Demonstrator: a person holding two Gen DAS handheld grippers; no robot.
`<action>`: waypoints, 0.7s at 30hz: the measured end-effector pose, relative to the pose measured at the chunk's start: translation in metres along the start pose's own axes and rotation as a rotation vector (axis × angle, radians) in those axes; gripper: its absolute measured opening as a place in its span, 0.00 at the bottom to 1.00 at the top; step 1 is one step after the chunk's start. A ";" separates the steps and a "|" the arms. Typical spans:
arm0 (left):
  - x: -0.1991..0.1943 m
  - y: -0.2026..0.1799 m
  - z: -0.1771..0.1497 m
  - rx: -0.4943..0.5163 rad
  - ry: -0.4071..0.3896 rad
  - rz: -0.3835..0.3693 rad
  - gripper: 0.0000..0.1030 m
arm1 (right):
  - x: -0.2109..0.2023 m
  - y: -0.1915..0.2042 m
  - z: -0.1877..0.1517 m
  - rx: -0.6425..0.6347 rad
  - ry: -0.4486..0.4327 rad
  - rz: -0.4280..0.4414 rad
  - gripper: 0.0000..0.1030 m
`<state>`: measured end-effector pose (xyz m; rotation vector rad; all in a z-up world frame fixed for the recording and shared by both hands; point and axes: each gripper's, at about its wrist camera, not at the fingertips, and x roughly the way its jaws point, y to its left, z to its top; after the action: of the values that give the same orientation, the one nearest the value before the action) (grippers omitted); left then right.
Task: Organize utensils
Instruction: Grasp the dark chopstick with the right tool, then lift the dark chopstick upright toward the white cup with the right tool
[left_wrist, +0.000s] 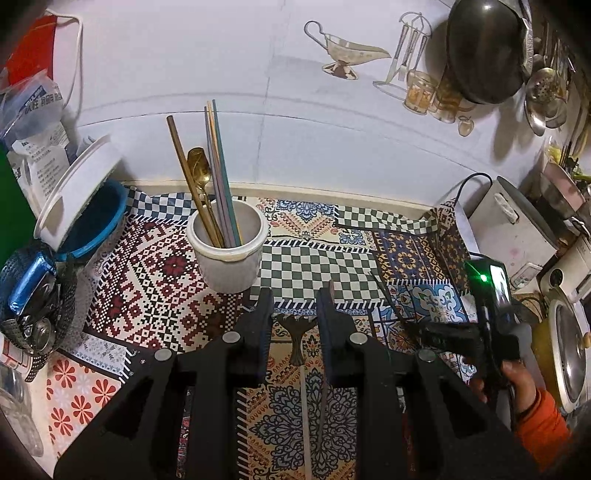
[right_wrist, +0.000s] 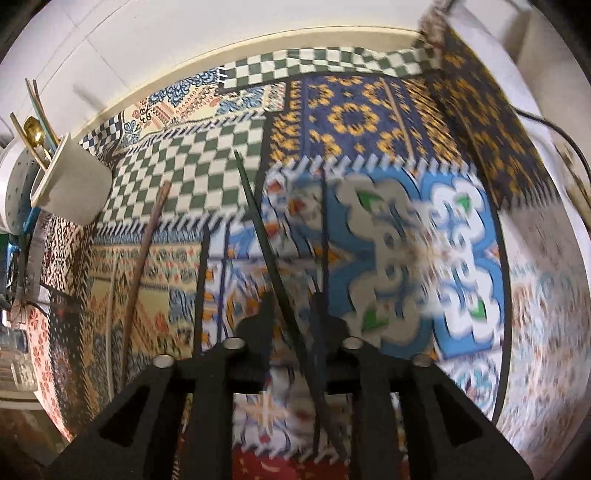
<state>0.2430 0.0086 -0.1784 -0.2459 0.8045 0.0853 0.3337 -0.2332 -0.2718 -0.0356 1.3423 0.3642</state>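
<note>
My right claw (right_wrist: 291, 299) pinches a black chopstick (right_wrist: 258, 221); left claw (left_wrist: 295, 295) spread. White cup (left_wrist: 227, 247) holds several utensils; more remain on the table (left_wrist: 147, 288).

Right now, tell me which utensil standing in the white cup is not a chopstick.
The gold spoon. It has a rounded bowl at its top end, while everything else standing in the white cup is a straight, thin stick.

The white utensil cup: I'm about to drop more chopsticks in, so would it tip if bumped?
Possibly. The white utensil cup holds tall chopsticks and a gold spoon leaning leftward, so it is probably top-heavy. Its wide base likely resists light nudges, though it may slide on the patterned tablecloth.
</note>
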 end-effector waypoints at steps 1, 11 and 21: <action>0.001 0.001 0.000 -0.003 0.002 0.004 0.21 | 0.003 0.004 0.004 -0.025 -0.002 -0.018 0.21; 0.001 0.011 0.002 -0.043 0.001 0.024 0.21 | 0.022 0.046 0.018 -0.238 -0.032 -0.133 0.24; -0.012 0.001 0.003 -0.018 -0.027 0.013 0.21 | -0.001 0.022 0.002 -0.132 -0.057 -0.051 0.05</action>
<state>0.2365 0.0104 -0.1676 -0.2556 0.7786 0.1081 0.3290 -0.2128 -0.2662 -0.1685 1.2575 0.4075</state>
